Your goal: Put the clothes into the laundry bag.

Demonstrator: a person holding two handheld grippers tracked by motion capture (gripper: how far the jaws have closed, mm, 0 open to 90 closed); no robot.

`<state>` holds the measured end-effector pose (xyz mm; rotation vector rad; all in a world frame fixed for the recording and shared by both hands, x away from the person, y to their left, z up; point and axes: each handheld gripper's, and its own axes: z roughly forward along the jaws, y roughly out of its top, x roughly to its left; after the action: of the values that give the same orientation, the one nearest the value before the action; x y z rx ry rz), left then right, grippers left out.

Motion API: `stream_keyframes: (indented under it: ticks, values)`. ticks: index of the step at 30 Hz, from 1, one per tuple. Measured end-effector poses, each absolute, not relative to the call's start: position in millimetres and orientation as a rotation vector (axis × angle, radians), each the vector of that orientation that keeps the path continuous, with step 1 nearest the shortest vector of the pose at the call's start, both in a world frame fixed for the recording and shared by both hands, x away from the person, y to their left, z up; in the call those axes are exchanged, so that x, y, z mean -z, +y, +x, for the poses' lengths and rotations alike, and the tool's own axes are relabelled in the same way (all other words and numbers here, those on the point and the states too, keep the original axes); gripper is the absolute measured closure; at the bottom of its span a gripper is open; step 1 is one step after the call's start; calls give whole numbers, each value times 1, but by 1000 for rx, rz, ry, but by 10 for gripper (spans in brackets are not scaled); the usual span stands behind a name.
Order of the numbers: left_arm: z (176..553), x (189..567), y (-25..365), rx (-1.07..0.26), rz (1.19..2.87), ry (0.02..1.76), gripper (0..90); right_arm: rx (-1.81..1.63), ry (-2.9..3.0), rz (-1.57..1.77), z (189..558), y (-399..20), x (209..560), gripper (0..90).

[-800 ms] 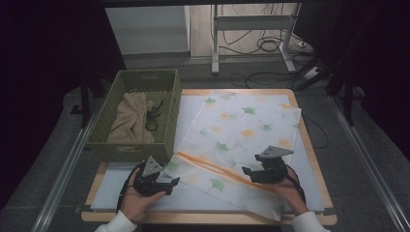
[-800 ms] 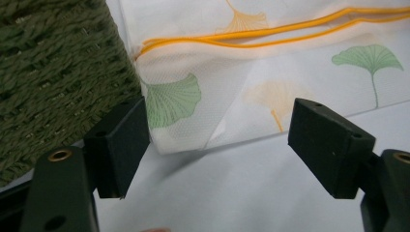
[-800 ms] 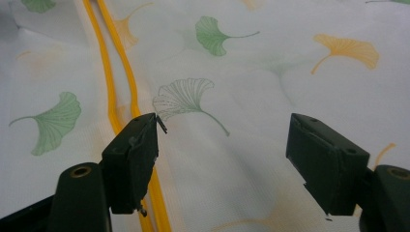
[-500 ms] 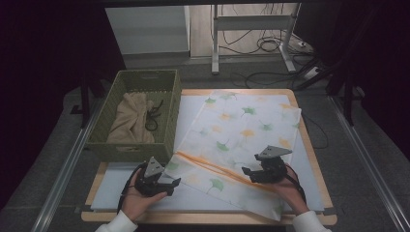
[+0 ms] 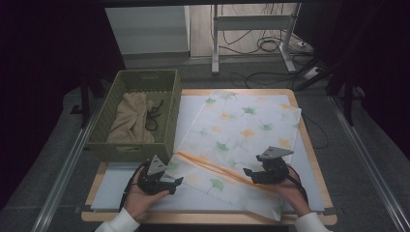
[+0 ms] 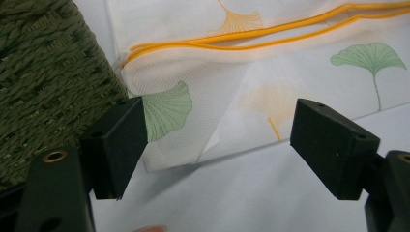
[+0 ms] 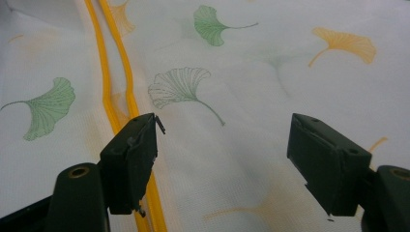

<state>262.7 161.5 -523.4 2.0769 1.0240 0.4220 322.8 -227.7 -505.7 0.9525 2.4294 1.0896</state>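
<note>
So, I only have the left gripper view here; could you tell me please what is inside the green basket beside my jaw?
Observer: A crumpled beige cloth lies in the basket, with a dark cord on it, as the high view shows.
Operator: Thank you. Where is the right gripper?
Observer: The right gripper hovers over the near right part of the leaf-printed cloth, jaws open, nothing between them.
Operator: Does the orange edging reach that far?
Observer: Yes, in the right gripper view the orange edging runs as two lines under one of its jaws.
</note>
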Motion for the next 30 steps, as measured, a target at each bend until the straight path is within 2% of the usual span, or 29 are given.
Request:
stream_keyframes:
  ticks: [11, 24, 30]
  values:
    - [263, 523, 168, -408, 2038, 1040, 207, -1188, 2365, 965, 319, -232, 495, 246]
    - [264, 525, 157, -446, 2064, 985, 193, -1169, 2354, 958, 313, -239, 490, 213]
    - [267, 527, 157, -465, 2062, 995, 176, -1138, 2389, 958, 315, -233, 488, 235]
